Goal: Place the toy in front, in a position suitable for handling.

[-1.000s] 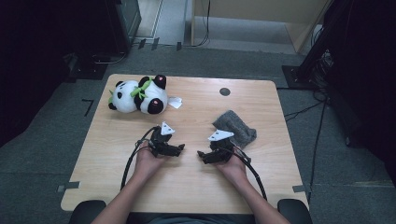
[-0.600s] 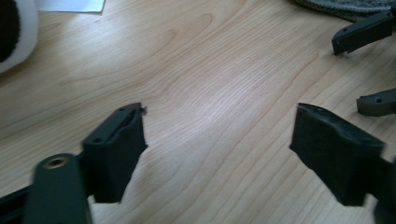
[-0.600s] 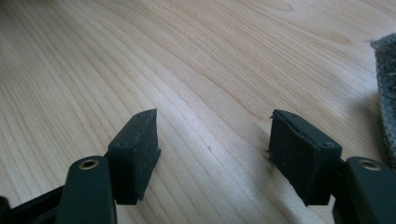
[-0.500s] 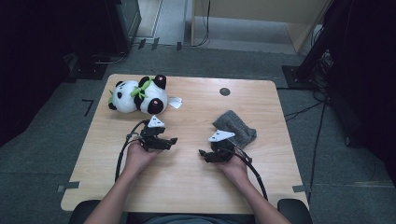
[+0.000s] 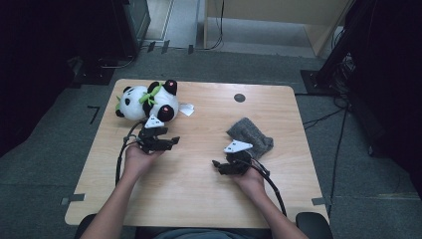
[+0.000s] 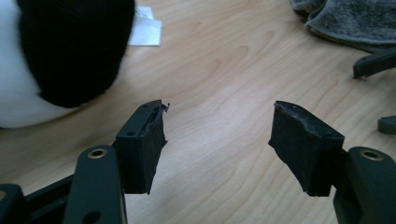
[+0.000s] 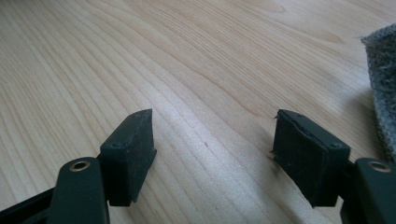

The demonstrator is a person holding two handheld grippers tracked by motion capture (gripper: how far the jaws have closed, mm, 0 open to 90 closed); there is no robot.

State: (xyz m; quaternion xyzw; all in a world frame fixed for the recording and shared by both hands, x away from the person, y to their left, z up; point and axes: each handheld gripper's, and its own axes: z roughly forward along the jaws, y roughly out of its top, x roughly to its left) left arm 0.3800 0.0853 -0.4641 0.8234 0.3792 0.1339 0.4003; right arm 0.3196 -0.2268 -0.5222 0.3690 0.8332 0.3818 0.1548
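Currently left gripper (image 5: pixel 166 142) half-open, empty, jaws just closing; panda (image 5: pixel 144 102) just beyond-left. Right gripper (image 5: pixel 219 167) empty, open; towel (image 5: pixel 251 137) beside. Risk: narrowed jaws shove plush away, miss grasp.

A light wooden table (image 5: pixel 199 199) stands on grey carpeted floor (image 5: pixel 45 164). Beyond it, dark equipment (image 5: pixel 132 22), perhaps cabinets, flanks a pale wooden panel (image 5: pixel 278 20).

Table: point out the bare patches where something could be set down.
On the table, free wood lies between the left gripper and right gripper, along the near edge, and at the far right around the dark disc. Crowded: far left by the panda; right by the grey cloth.
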